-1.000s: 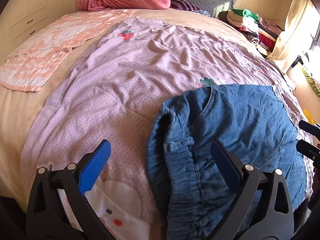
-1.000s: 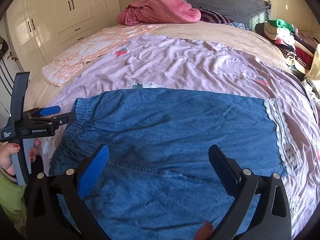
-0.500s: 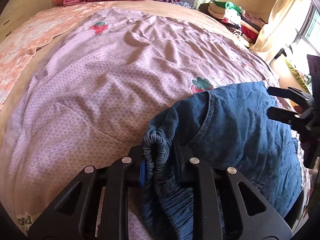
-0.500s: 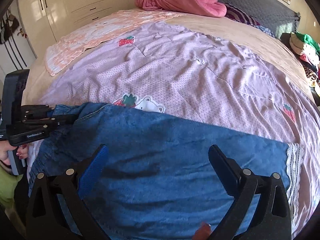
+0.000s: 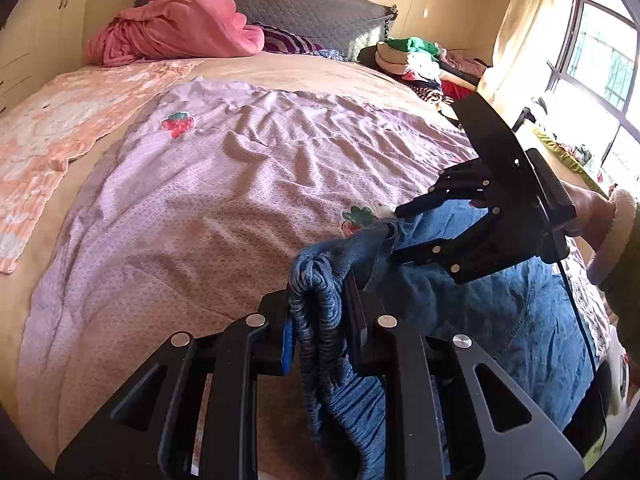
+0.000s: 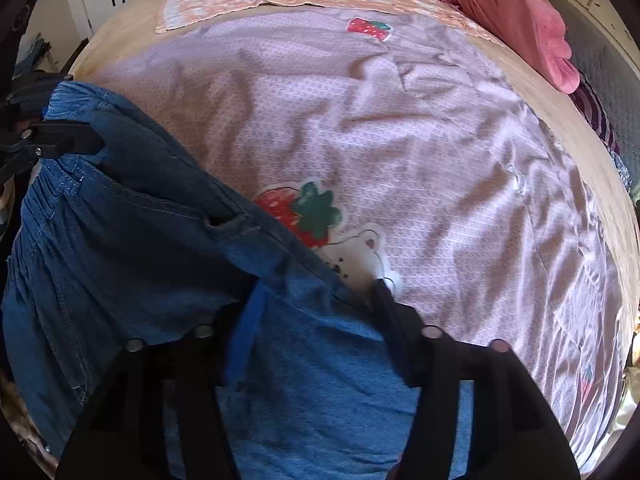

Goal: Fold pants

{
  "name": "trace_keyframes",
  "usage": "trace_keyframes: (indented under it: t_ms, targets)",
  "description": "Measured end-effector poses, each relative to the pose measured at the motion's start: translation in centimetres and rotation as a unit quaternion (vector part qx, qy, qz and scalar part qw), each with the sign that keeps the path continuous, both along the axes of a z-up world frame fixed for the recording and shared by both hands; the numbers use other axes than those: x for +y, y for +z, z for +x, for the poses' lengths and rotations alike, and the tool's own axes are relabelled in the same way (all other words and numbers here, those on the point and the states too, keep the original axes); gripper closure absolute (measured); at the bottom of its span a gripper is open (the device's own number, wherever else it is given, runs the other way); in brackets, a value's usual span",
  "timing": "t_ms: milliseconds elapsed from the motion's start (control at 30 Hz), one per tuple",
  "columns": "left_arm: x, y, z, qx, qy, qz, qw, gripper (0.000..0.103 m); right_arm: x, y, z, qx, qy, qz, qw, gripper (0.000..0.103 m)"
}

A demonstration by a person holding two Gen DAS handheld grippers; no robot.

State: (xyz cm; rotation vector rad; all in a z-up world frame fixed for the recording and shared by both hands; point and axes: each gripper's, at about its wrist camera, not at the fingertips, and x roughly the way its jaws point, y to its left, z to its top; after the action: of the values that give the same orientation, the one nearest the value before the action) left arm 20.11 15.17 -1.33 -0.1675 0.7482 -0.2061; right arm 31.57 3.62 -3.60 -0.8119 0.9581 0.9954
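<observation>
Blue denim pants (image 5: pixel 500 312) lie at the near edge of a lilac bedspread (image 5: pixel 240 200). My left gripper (image 5: pixel 316 308) is shut on the bunched elastic waistband, lifted off the bed. My right gripper (image 5: pixel 394 232) reaches in from the right, jaws partly closed around the pants' upper edge a short way from the left one. In the right wrist view the pants (image 6: pixel 160 240) fill the lower left, and the right gripper (image 6: pixel 316 304) has denim between its blurred fingers. The left gripper (image 6: pixel 60 144) shows at the far left, clamped on the waistband.
A pink-orange blanket (image 5: pixel 60 128) lies on the bed's left side. A crumpled pink garment (image 5: pixel 176 32) sits by the grey headboard. A pile of clothes (image 5: pixel 416 60) is at the back right. A window (image 5: pixel 600 60) and curtain are on the right.
The left gripper closed on the waistband and lifted it. The right gripper swung over to the pants' upper edge beside the left one and its jaws narrowed on the denim.
</observation>
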Motion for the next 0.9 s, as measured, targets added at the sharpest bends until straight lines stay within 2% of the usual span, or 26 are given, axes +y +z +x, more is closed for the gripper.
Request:
trace_keyframes:
  t_ms: [100, 167, 333, 500, 667, 900]
  targets:
    - [-0.2, 0.0, 0.0, -0.002, 0.006, 0.017, 0.9998, 0.091, -0.1, 0.7, -1.6, -0.016, -0.010, 0.021, 1.000, 0.092]
    - [0.1, 0.2, -0.4, -0.007, 0.008, 0.017, 0.9998, 0.091, -1.1, 1.7, -2.0, -0.024, -0.036, 0.044, 0.998, 0.096]
    - [-0.3, 1.2, -1.6, -0.028, 0.001, 0.027, 0.9993, 0.091, -4.2, 5.3, -3.8, -0.038, -0.090, 0.121, 0.988, 0.097]
    - [-1.4, 2.7, -4.2, -0.057, -0.020, 0.035, 0.9975, 0.090, -7.0, 7.8, -7.7, -0.063, -0.107, 0.158, 0.980, 0.097]
    - [-3.1, 4.1, -8.3, -0.104, -0.062, 0.057, 0.9910, 0.090, -9.9, 9.8, -12.3, -0.075, -0.118, 0.194, 0.971, 0.097]
    - [-5.0, 3.1, -13.9, -0.095, -0.095, 0.068, 0.9887, 0.090, -12.5, 8.3, -18.7, -0.051, -0.110, 0.197, 0.973, 0.097]
